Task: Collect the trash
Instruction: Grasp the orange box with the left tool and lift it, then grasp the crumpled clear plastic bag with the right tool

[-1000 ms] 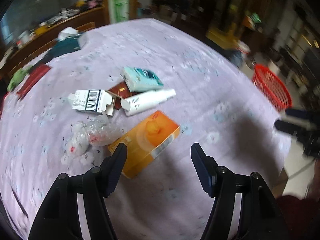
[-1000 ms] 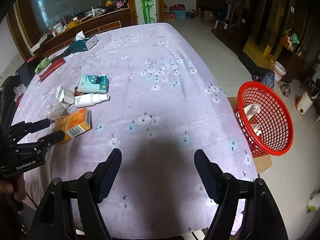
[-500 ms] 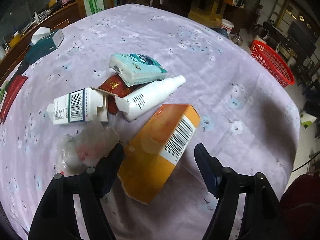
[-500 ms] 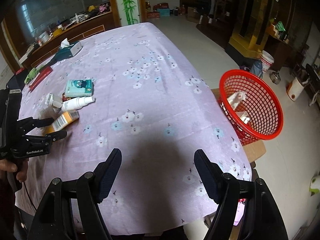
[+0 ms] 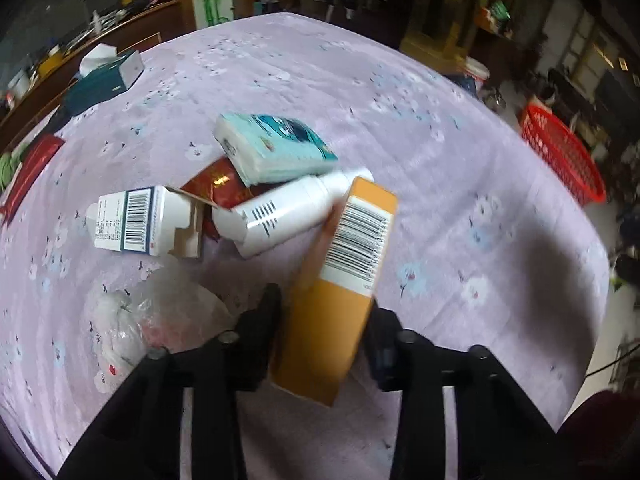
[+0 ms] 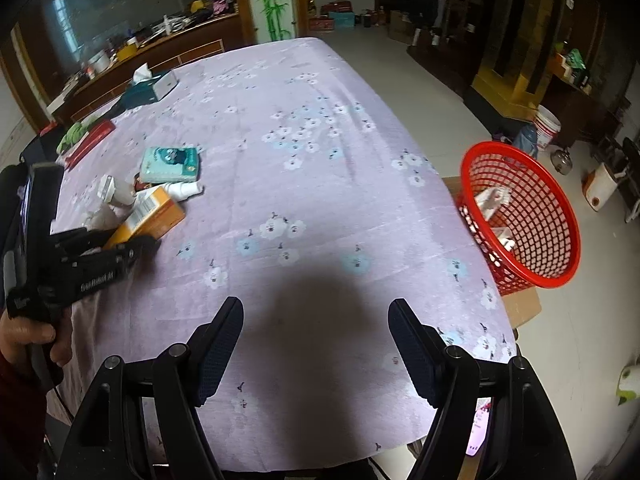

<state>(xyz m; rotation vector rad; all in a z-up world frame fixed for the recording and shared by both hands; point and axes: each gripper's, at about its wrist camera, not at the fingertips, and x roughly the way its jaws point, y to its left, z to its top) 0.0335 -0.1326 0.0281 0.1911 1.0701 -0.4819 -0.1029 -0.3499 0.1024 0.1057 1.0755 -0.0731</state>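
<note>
Your left gripper point(image 5: 320, 320) had its jaws clamped on the orange box point(image 5: 340, 292), gripping it by the near end so that most of its length stuck out ahead. From the right wrist view the box looked tilted, its far end raised off the purple cloth of the table point(image 6: 304, 152), near the table's left edge. Your right gripper point(image 6: 316, 344) hung over the near edge with its jaws apart and nothing between them.

The rest of the trash sat in a tight cluster just beyond the box: a white bottle point(image 5: 288, 212) lying on its side and seemingly touching the box's far end, a white carton point(image 5: 136, 220) with an open flap, a teal tissue pack point(image 5: 276, 148), a red wrapper point(image 5: 220, 184) under them, and a crumpled plastic bag point(image 5: 152, 320) beside your left jaw.

The main risk I judged was the hold itself. With the grip so far back, the long free end could lever the box out of the jaws during a swing. That far end could also drag the bottle and set it rolling toward the table's edge.

The red basket point(image 6: 520, 208) stood off the right edge, on a cardboard box point(image 6: 524, 308) beside the table, and leaned. A drop released short would land on the floor, and a hard toss against the rim might tip it.
</note>
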